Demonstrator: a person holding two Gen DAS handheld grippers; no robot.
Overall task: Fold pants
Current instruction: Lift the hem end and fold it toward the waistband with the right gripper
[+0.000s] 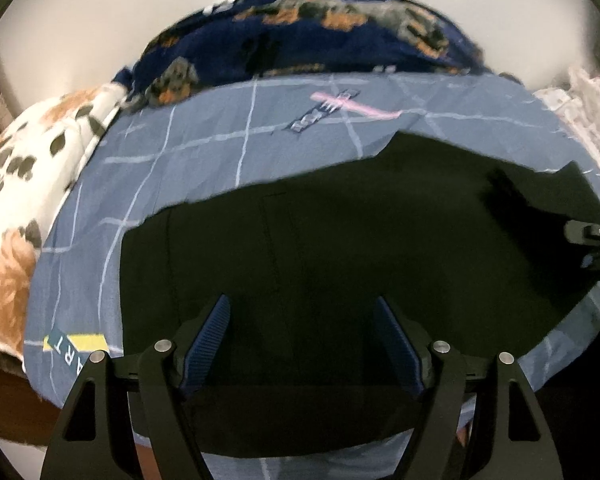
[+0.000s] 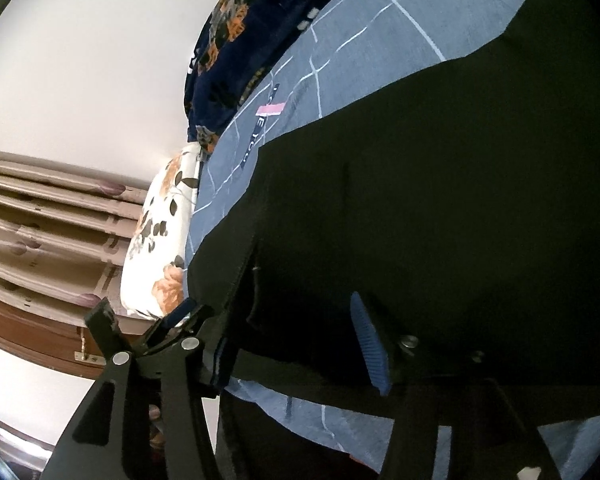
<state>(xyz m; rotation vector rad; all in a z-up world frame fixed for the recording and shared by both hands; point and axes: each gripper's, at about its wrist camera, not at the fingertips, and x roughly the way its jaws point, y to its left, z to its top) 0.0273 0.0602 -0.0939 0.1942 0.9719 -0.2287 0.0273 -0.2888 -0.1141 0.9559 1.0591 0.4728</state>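
Black pants (image 1: 320,240) lie spread flat on a blue checked bed sheet (image 1: 204,140). My left gripper (image 1: 304,312) hovers over their near part, open, both blue pads (image 1: 210,340) bare and nothing between them. At the right edge of the left wrist view, part of my right gripper (image 1: 592,240) shows over the pants' right side. In the right wrist view the pants (image 2: 440,200) fill most of the frame. My right gripper (image 2: 300,300) stands open at their near edge. Its right pad (image 2: 368,344) is bare, while the seamed pants edge drapes across its left finger and hides that pad.
A navy floral blanket (image 1: 300,40) is bunched along the far side of the bed. A white floral pillow (image 1: 28,168) lies at the left. A striped curtain (image 2: 40,208) and a wooden bed frame (image 2: 32,340) stand beyond the pillow, under a white wall.
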